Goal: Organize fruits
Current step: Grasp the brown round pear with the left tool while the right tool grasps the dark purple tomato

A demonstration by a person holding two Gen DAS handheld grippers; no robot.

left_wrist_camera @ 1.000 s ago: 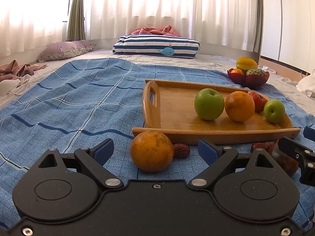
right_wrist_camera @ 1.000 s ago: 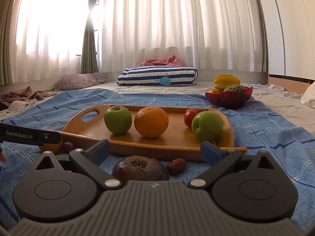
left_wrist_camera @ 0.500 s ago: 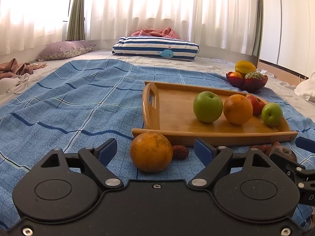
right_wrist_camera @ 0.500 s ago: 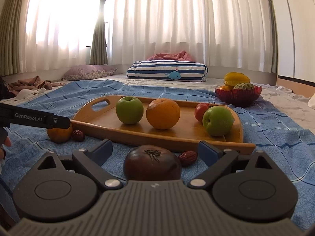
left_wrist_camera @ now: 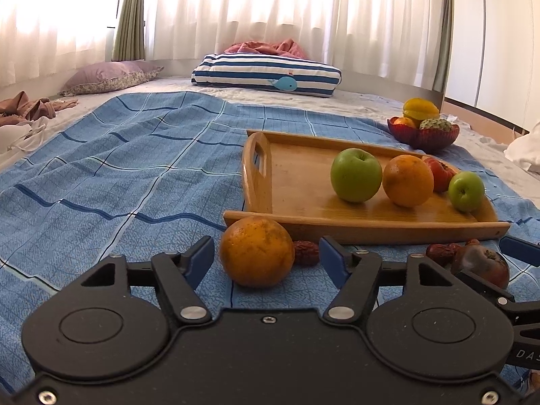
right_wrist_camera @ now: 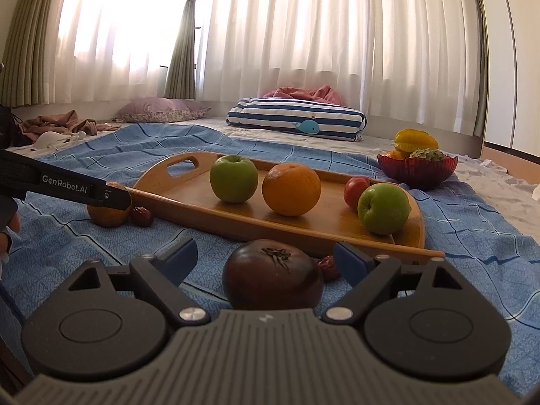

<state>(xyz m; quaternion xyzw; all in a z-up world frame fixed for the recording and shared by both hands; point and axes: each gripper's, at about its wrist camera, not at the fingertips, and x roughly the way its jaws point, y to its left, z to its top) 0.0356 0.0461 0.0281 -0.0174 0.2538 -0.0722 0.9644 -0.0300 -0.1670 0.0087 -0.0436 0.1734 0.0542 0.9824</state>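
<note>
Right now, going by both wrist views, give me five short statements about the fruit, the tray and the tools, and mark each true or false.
1. Two green apples sit on the wooden tray. True: a large green apple and a small green apple.
2. The left tool clamps the loose orange. False: its pads flank the orange with gaps; its jaws have just been closing.
3. The dark tomato lies on the tray. False: it lies on the blue blanket, between the right tool pads.
4. A red bowl holds fruit beyond the tray. True.
5. The tray is empty. False: it holds four fruits.
</note>
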